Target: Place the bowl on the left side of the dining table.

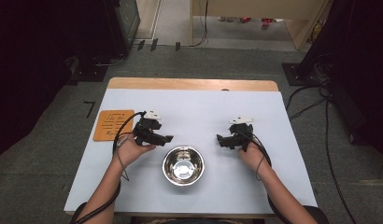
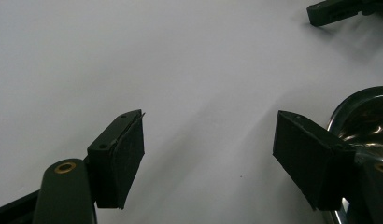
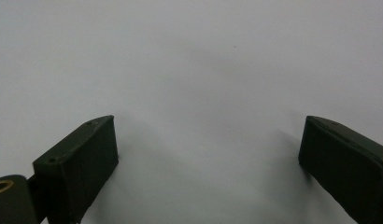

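Jaws of both grippers wide apart, nothing held — steel bowl (image 1: 183, 165) between them, empty

Overhead table (image 1: 273, 112) view; two close, table-facing gripper cameras.

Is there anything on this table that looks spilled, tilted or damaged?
Nothing stands out. The steel bowl sits upright and looks empty on the white table cover. The orange mat lies flat at the left edge. Left gripper and right gripper are open, holding nothing.
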`<action>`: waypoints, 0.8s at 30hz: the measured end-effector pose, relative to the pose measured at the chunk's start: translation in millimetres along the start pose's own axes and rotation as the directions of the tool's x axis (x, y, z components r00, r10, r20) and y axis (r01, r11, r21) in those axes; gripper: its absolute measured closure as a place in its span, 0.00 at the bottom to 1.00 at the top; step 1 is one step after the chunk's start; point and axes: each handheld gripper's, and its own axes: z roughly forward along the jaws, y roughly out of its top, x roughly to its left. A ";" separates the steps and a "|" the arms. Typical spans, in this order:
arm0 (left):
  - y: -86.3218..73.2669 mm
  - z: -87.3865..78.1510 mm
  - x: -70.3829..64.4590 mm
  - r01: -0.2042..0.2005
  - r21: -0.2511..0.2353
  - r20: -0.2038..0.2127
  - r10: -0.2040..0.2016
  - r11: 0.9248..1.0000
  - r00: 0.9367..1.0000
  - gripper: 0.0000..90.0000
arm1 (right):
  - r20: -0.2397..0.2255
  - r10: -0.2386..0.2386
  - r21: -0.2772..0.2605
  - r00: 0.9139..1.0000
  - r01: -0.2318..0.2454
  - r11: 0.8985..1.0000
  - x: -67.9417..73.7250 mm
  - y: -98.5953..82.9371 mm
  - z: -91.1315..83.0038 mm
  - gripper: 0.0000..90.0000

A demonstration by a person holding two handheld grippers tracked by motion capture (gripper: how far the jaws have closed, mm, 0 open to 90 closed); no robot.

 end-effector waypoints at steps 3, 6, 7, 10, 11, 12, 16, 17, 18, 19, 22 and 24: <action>1.1 -0.3 -2.2 -0.013 -0.005 0.010 0.013 1.000 1.000 0.28 | 0.000 0.000 0.000 1.000 0.000 1.000 0.0 0.0 0.0 0.05; 2.1 -0.2 -5.0 -0.025 -0.009 0.013 0.025 1.000 1.000 0.28 | 0.000 0.000 0.000 1.000 0.000 1.000 0.0 0.0 0.0 0.05; 2.4 -0.2 -5.9 -0.027 -0.009 0.015 0.027 1.000 1.000 0.28 | 0.000 0.000 0.000 1.000 0.000 1.000 0.0 0.0 0.0 0.05; 3.0 0.0 -7.7 -0.035 -0.009 0.019 0.035 0.999 0.999 0.28 | 0.000 0.000 0.000 1.000 0.000 1.000 0.0 0.0 0.0 0.05; 3.1 0.3 -8.5 -0.036 -0.009 0.020 0.036 0.999 0.999 0.28 | 0.000 0.000 0.000 1.000 0.000 1.000 0.0 0.0 0.0 0.05; 3.3 0.8 -9.2 -0.039 -0.003 0.020 0.039 0.999 0.999 0.28 | 0.000 0.000 0.000 1.000 0.000 1.000 0.0 0.0 0.0 0.05; 4.2 1.2 -11.4 -0.047 0.000 0.024 0.047 0.999 0.999 0.28 | 0.000 0.000 0.001 1.000 0.000 1.000 0.0 0.0 -0.1 0.05; 4.2 1.2 -11.4 -0.047 0.000 0.024 0.047 0.999 0.999 0.28 | 0.000 0.000 0.001 1.000 0.000 1.000 0.0 0.0 -0.1 0.05; 4.5 1.7 -12.7 -0.045 -0.001 0.031 0.045 0.999 0.998 0.28 | 0.000 0.000 0.000 1.000 0.000 1.000 0.0 0.0 0.0 0.05; 4.7 2.0 -13.3 -0.046 0.001 0.033 0.046 0.999 0.998 0.29 | 0.000 0.000 0.000 1.000 0.000 1.000 0.0 0.0 0.0 0.05; 5.3 2.9 -15.3 -0.052 0.009 0.038 0.051 0.999 0.998 0.29 | 0.000 0.000 0.000 1.000 0.000 1.000 0.0 0.0 0.0 0.05; 5.5 3.0 -16.0 -0.056 0.010 0.039 0.055 0.998 0.998 0.29 | 0.000 0.000 0.000 1.000 0.000 1.000 0.0 0.0 0.0 0.05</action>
